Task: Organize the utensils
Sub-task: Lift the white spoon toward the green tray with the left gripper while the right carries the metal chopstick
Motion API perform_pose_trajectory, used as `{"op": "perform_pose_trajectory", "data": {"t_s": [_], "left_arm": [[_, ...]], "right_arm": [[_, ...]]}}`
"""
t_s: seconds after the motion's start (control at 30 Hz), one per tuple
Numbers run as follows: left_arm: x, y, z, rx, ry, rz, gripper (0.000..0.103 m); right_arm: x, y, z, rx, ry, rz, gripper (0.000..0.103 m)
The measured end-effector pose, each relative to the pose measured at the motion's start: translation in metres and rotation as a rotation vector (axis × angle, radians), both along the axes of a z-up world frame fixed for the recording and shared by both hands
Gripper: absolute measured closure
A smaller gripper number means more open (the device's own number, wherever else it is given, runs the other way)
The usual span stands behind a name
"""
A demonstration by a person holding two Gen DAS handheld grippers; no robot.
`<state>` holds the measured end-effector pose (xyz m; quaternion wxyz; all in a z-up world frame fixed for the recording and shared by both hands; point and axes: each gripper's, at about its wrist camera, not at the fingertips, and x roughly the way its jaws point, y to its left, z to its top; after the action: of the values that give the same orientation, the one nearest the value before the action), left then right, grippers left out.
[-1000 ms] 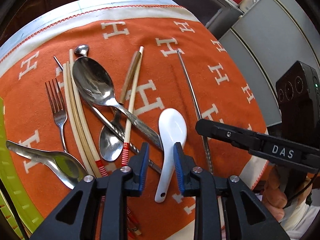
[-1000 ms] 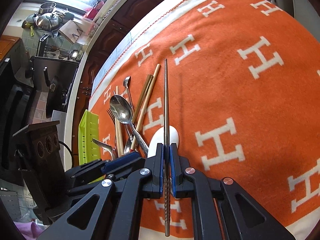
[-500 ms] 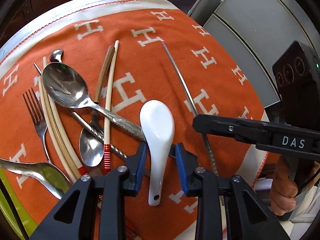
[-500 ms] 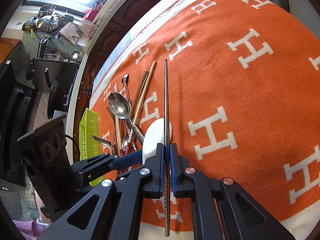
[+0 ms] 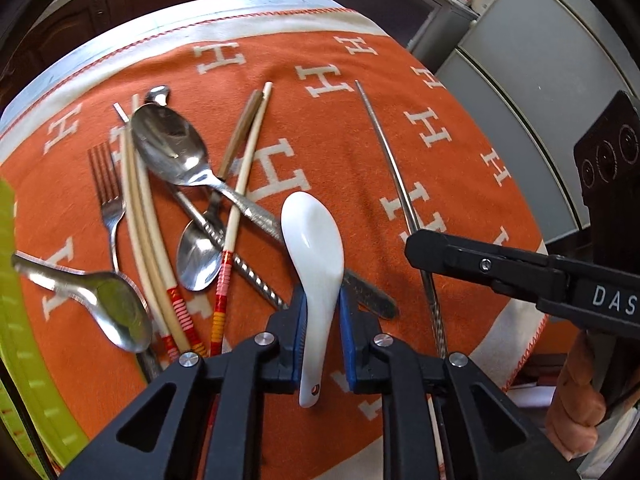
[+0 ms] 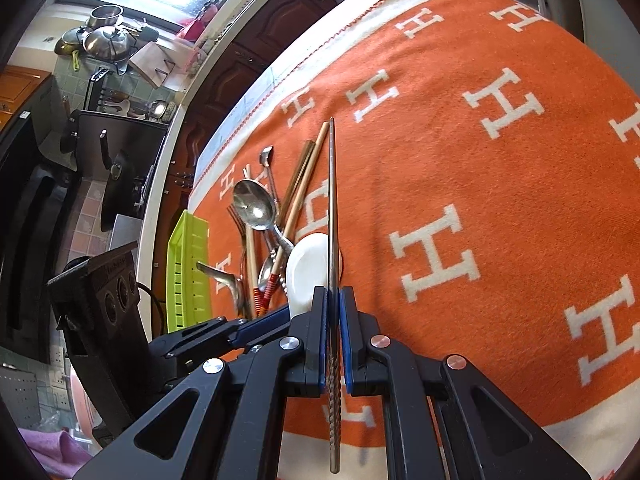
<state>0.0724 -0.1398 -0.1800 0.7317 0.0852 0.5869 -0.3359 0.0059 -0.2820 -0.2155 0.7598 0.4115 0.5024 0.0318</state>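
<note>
1. Now your left gripper (image 5: 320, 320) has its blue pads on both sides of the handle of the white spoon (image 5: 316, 248); the jaws are clamped on it, and the bowl of the spoon points away from you.
2. Your right gripper (image 6: 333, 320) has its jaws closed on the metal chopstick (image 6: 332, 208), near the twisted end. The chopstick goes straight forward between the pads, and its thin tip points to the far side of the table.
3. You see the orange cloth (image 6: 500, 220) with white H letters under everything; it covers the table.
4. To the left of the white spoon lies the pile of other utensils: a big metal spoon (image 5: 172, 148) on top, a small metal spoon (image 5: 198, 256) under its handle, and a fork (image 5: 106, 192) further left.
5. Two pale chopsticks (image 5: 140, 216) with red bands lie beside the fork, and one more pale chopstick (image 5: 244, 184) crosses the pile next to a brown chopstick (image 5: 240, 136).
6. One bent metal spoon (image 5: 108, 300) lies at the left edge of the pile, close to the green tray (image 6: 188, 272).
7. The green tray stands on the left border of the cloth; what is inside it you cannot tell from these views.
</note>
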Motion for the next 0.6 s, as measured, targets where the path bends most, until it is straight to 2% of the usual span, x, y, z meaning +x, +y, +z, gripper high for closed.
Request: {"op": "perform_pose_trajectory", "data": {"t_s": [0.13, 0.17, 0.4, 0.6], "left_arm": [[-0.002, 0.015, 0.009, -0.029, -0.006, 0.059, 0.093], [-0.003, 0.02, 0.012, -0.038, -0.012, 0.07, 0.098], [-0.008, 0.049, 0.034, -0.067, -0.06, 0.141, 0.099], [-0.009, 0.094, 0.07, -0.083, -0.122, 0.226, 0.099]], "right_arm": [[-0.001, 0.008, 0.008, -0.018, -0.012, 0.021, 0.097], [-0.001, 0.009, 0.009, -0.015, -0.013, 0.025, 0.097], [0.003, 0.031, 0.03, -0.032, -0.045, 0.087, 0.097], [0.019, 0.068, 0.058, -0.036, -0.08, 0.192, 0.097]]}}
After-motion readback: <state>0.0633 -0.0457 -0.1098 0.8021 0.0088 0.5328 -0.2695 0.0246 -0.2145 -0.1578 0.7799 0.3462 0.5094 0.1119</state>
